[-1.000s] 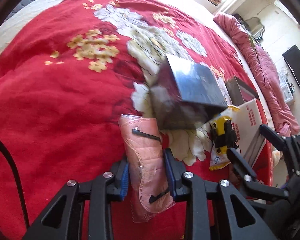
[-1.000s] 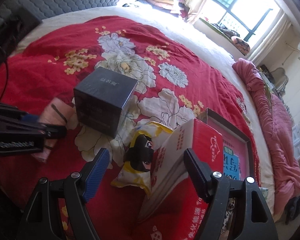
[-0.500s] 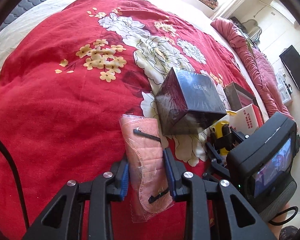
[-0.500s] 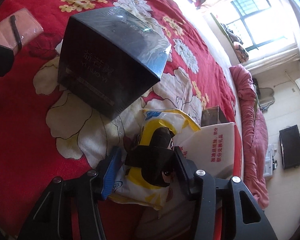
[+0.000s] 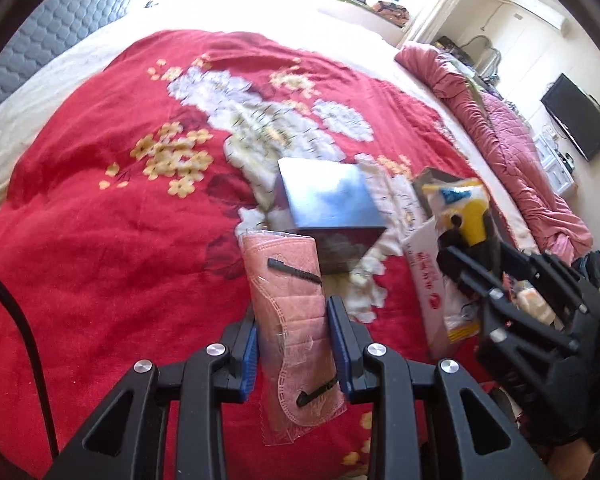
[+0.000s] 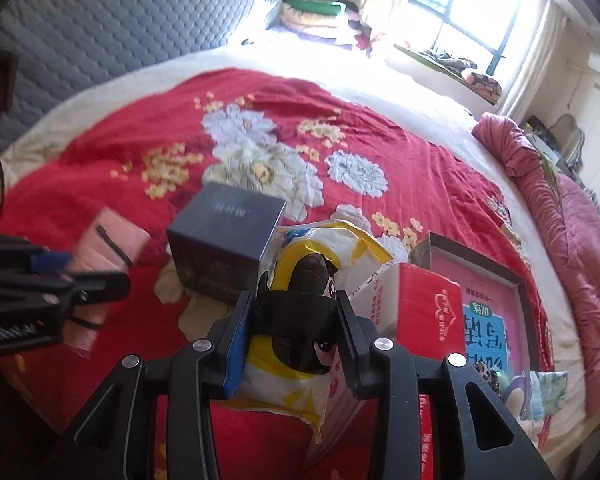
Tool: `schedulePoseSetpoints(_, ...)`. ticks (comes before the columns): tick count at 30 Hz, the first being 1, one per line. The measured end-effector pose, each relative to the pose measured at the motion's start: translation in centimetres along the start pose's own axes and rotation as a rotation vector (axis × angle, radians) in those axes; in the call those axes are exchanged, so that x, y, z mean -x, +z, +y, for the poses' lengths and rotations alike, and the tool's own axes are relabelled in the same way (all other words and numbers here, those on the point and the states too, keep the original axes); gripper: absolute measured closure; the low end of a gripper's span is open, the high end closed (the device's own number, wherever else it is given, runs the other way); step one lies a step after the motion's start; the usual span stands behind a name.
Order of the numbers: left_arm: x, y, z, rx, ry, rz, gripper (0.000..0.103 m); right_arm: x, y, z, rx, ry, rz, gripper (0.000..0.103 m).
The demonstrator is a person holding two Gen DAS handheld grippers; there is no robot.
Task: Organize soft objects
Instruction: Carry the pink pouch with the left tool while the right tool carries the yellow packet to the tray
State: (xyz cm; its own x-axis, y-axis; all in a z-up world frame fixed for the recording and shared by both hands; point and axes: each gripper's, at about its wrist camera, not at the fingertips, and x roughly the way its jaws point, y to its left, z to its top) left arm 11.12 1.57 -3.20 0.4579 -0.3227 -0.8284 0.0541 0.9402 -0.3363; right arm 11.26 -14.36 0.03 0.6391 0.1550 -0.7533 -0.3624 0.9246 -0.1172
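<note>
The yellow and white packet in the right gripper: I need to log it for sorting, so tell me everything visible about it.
The yellow and white packet is a soft, crinkly plastic bag printed with a dark cartoon figure with eyes and a blue patch near its top. It is puffy and creased, standing roughly upright. The right gripper is closing on its middle, both pads against it. It appears lifted, in front of the red and white carton and beside the dark box, above the red floral blanket.
</note>
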Motion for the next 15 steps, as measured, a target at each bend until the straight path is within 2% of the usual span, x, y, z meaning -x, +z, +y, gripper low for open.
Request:
schedulePoseSetpoints(5, 1.8, -0.3, -4.8, -0.074, -0.034, -0.066, 0.071, 4.7, 0.7, -2.9, -0.066, -0.008, -0.076, 0.063)
schedulePoseSetpoints(8, 2.3, -0.2, -7.9, -0.121, -0.044, -0.072, 0.071, 7.0, 0.3, -5.5, -0.115, -0.027, -0.116, 0.063)
schedulePoseSetpoints(15, 3.1, -0.2, -15.9, -0.260, -0.055, -0.084, 0.071, 11.0, -2.9, -11.9, -0.245, -0.097, -0.192, 0.063)
